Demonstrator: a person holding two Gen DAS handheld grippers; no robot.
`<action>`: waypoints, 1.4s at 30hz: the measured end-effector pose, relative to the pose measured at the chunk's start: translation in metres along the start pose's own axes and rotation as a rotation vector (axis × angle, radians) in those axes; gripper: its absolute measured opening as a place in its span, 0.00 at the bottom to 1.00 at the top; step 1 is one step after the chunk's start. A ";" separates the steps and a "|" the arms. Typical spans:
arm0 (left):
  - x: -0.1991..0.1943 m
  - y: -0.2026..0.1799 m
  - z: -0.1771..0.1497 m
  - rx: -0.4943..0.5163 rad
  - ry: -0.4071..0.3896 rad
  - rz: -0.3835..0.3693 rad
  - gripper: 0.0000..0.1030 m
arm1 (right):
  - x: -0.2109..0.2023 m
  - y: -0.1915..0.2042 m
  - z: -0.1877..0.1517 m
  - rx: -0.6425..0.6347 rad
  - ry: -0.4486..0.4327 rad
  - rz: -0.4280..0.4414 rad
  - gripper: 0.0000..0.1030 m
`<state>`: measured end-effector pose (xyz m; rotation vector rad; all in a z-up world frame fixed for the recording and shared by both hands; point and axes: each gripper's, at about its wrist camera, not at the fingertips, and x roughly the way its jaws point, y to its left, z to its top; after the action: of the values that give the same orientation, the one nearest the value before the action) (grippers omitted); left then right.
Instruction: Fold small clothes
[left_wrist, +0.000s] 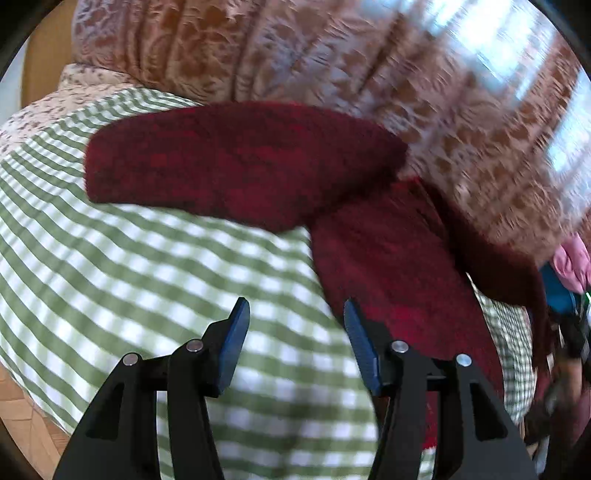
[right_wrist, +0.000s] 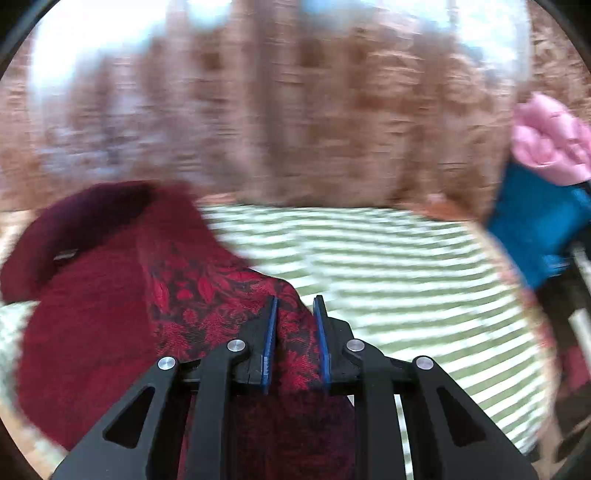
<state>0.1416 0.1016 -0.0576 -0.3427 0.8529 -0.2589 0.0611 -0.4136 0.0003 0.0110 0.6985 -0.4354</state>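
A dark red knitted garment (left_wrist: 240, 166) lies on the green-and-white checked cloth (left_wrist: 147, 277), one sleeve stretched to the left. My left gripper (left_wrist: 295, 306) hovers open just above the checked cloth, with nothing between its fingers; the garment's body starts right behind its right finger (left_wrist: 360, 339). In the right wrist view the same garment (right_wrist: 92, 314) shows a red-and-black leaf-patterned lining. My right gripper (right_wrist: 296, 301) has its jaws close together, and a raised fold of that patterned fabric fills the gap between the blue pads.
A brown-and-cream patterned fabric (left_wrist: 295, 55) hangs or lies behind the checked cloth (right_wrist: 406, 277). At the right edge are a pink padded item (right_wrist: 550, 147) on a blue one (right_wrist: 535, 229). Wooden floor (left_wrist: 22, 413) shows at the lower left.
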 end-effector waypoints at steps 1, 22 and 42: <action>0.000 -0.004 -0.004 0.006 0.008 -0.015 0.55 | 0.016 -0.016 0.007 0.004 0.001 -0.071 0.18; 0.004 0.000 -0.028 -0.110 0.090 -0.141 0.69 | -0.002 0.020 -0.121 0.168 0.284 0.475 0.73; -0.038 -0.069 -0.057 0.182 0.086 -0.283 0.96 | -0.087 0.112 -0.003 0.167 0.092 0.771 0.16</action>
<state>0.0682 0.0413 -0.0392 -0.2824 0.8572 -0.6139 0.0438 -0.2780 0.0381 0.4459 0.6911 0.2508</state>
